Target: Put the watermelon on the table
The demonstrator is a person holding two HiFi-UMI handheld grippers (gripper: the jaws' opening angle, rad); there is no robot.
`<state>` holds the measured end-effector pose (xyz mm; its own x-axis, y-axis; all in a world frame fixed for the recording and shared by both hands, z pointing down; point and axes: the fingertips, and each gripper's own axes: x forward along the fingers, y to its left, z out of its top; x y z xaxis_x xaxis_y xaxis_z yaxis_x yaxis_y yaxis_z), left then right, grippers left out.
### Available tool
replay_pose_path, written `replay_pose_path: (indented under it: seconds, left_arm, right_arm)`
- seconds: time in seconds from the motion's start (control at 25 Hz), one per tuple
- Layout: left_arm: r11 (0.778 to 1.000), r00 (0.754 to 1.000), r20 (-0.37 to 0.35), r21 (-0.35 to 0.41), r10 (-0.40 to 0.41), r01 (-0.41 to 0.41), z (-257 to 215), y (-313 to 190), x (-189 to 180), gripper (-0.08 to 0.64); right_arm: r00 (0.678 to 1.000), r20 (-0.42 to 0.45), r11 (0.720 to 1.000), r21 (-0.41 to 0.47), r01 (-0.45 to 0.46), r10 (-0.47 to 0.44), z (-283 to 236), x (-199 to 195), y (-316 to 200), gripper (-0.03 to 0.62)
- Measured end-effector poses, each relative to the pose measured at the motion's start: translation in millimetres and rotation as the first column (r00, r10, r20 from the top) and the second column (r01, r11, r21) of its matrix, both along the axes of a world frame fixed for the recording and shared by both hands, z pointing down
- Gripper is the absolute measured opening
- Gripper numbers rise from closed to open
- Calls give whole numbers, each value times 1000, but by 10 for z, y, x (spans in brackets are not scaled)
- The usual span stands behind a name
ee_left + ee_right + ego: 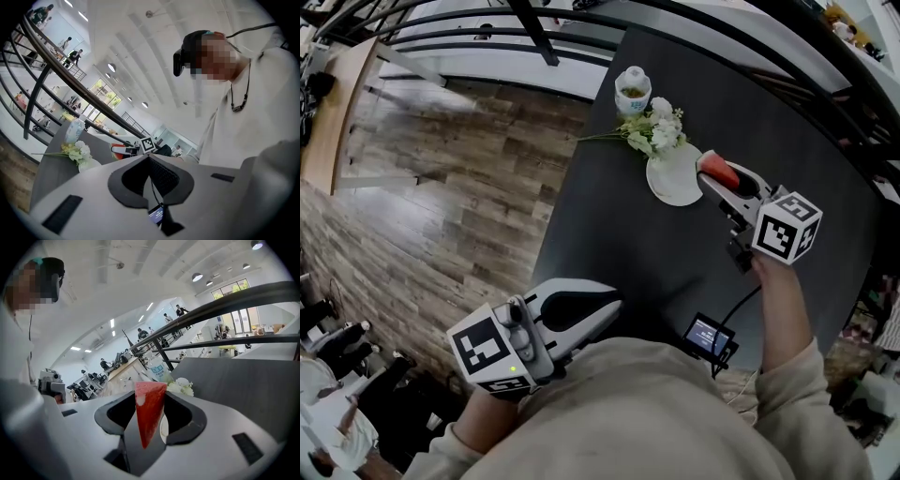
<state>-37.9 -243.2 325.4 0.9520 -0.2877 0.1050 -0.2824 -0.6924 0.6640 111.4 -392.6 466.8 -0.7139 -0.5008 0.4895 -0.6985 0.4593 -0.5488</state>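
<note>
Now the right tool (712, 178) pinches the watermelon (150, 413) between its jaws; left tool (615, 306) closed.

The person wears a beige long-sleeved top (656, 412). The left claw (617, 305) and right claw (711, 174) are pale grey with black pads, each bearing a white cube (787, 225) with black square markers. A black cable (736, 314) trails from the right one.

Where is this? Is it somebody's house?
Probably not a house; it looks like a big open office or lab hall. Long black railings run past, people work at desks, and round lights sit in a high ceiling.
</note>
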Motion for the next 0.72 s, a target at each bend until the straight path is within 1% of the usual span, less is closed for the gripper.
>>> replay_pose_path:
  seconds: [0.32, 0.52, 0.72]
  left_arm:
    - [999, 999, -12, -31, -34, 33, 91, -69, -148, 2]
    - [998, 999, -20, -46, -40, 39, 116, -87, -182, 2]
    - [997, 998, -26, -61, -49, 47, 135, -104, -224, 2]
  right_arm:
    - [999, -47, 999, -39, 11, -13, 293, -111, -109, 199]
    - [997, -79, 998, -70, -6, 1, 513, -103, -185, 199]
    - [990, -138, 994, -109, -24, 8, 795, -84, -213, 199]
